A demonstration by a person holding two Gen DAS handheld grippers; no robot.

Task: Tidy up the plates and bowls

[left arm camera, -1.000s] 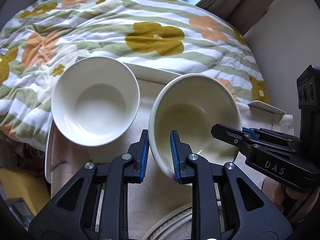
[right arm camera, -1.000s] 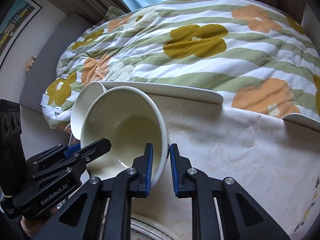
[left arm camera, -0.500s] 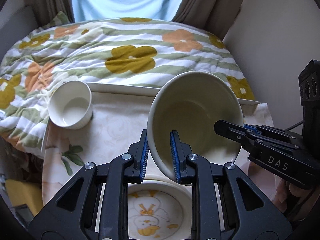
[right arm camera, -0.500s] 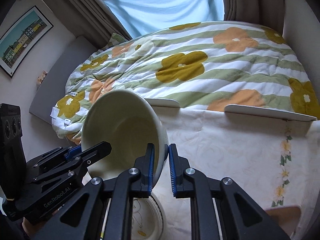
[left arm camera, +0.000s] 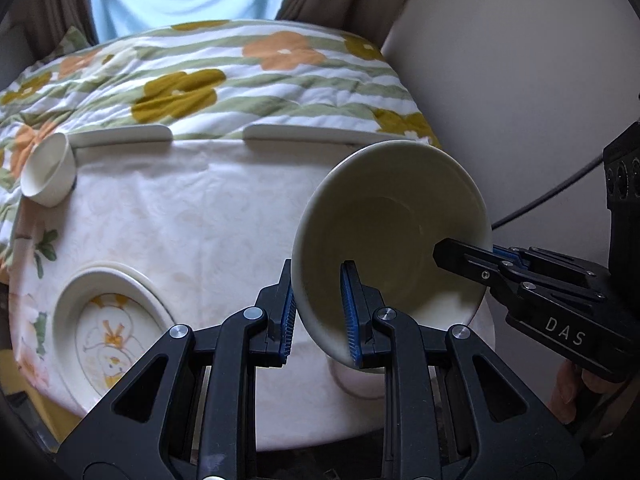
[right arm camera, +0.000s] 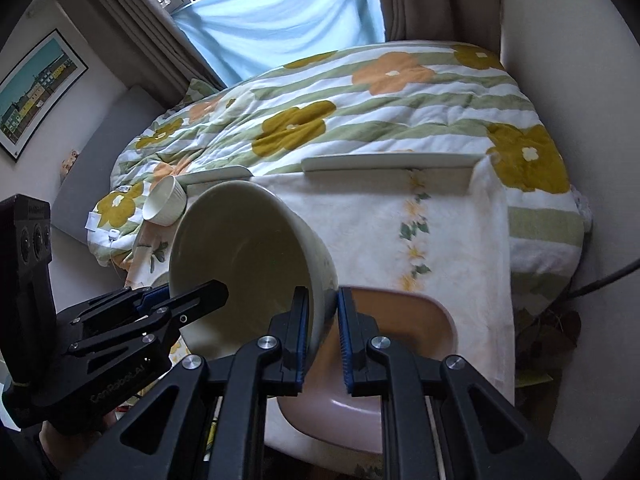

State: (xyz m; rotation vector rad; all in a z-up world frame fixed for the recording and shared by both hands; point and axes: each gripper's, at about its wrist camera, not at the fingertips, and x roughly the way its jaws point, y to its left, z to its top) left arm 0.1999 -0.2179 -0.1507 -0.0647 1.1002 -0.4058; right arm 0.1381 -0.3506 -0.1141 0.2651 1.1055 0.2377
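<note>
You hold the cream bowl (left arm camera: pixel 394 224) tilted in mid-air above the desk (left arm camera: pixel 192 216), left gripper (left arm camera: pixel 318 312) and right gripper (right arm camera: pixel 322 334) each clamped on opposite rims. Pull unevenly and it may slip onto the pink plate (right arm camera: pixel 404 392) beneath.

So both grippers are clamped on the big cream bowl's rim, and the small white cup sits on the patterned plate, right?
Not quite. Both the left gripper and right gripper clamp the cream bowl, but the left wrist view shows the small white cup at the table's far corner, apart from the patterned plate.
</note>
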